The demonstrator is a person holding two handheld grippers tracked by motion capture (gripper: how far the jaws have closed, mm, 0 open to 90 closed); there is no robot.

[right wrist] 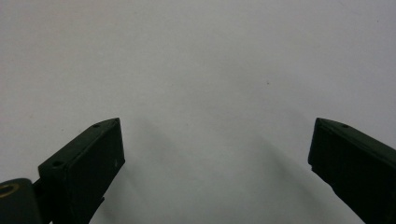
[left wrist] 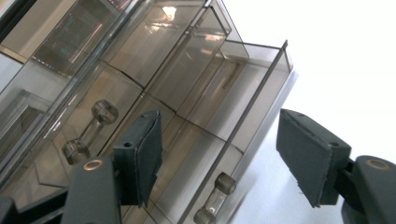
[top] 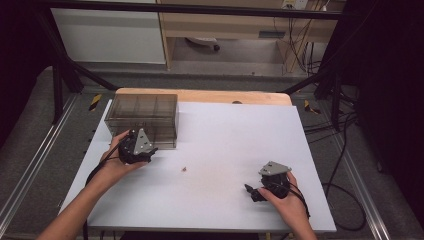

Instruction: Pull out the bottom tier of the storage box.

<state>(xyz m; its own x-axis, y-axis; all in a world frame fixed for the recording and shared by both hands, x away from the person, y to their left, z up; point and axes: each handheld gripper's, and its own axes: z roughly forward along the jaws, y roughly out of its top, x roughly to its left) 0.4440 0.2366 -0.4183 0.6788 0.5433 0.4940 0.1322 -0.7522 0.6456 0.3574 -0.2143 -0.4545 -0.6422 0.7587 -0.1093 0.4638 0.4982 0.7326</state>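
A smoky transparent drawer cabinet (top: 142, 119) stands at the back left of the white table (top: 225, 150). My left gripper (top: 145, 147) hovers right at its front face, jaws open and nothing between them. In the left gripper view, my left gripper (left wrist: 218, 114) frames a drawer (left wrist: 233, 107) whose front seems to stand a little out from the cabinet. That drawer's clear knob (left wrist: 215, 198) sits low between the jaws, and a second knob (left wrist: 91, 130) lies further left. My right gripper (top: 251, 192) rests near the front right, and its open jaws (right wrist: 217, 121) look onto bare white tabletop.
A tiny brownish speck (top: 184, 169) lies mid-table between the two grippers. A wooden strip (top: 200, 95) borders the table's far edge. Black frame poles (top: 60, 60) rise at both sides, and cables (top: 345, 150) trail on the floor to the right.
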